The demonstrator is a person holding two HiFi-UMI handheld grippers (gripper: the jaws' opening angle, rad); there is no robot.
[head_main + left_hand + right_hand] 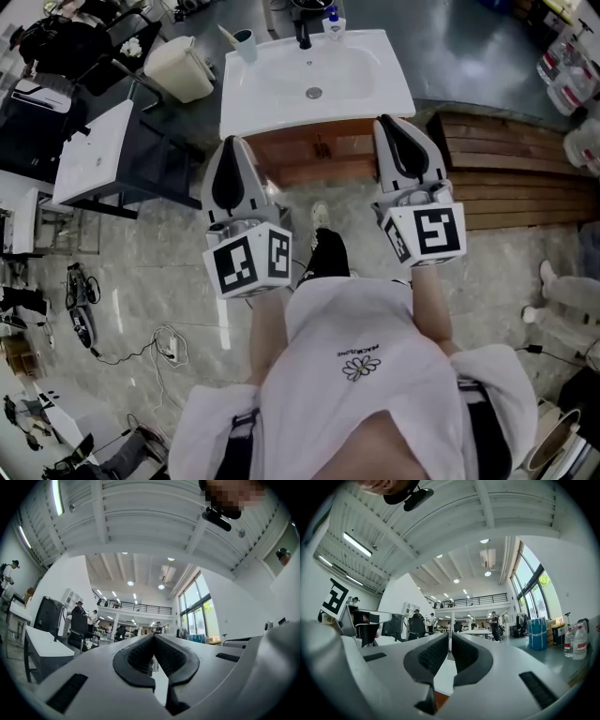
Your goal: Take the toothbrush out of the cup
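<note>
A pale blue cup (246,45) stands on the back left corner of the white washbasin (375,89), with a toothbrush (228,35) leaning out of it to the left. Both grippers are held in front of the basin, well short of the cup, pointing slightly upward. My left gripper (232,141) (153,638) is shut, its black pads meeting at the tips with nothing between them. My right gripper (388,120) (450,637) is also shut and empty, near the basin's front right corner. The gripper views show only the hall and ceiling, not the cup.
A black faucet (304,36) and a small bottle (333,23) stand at the basin's back edge, above a wooden cabinet (319,155). A beige bin (180,67) and a white table (94,155) are at left; a slatted wooden platform (506,169) and water bottles (572,66) at right. Cables (164,347) lie on the floor.
</note>
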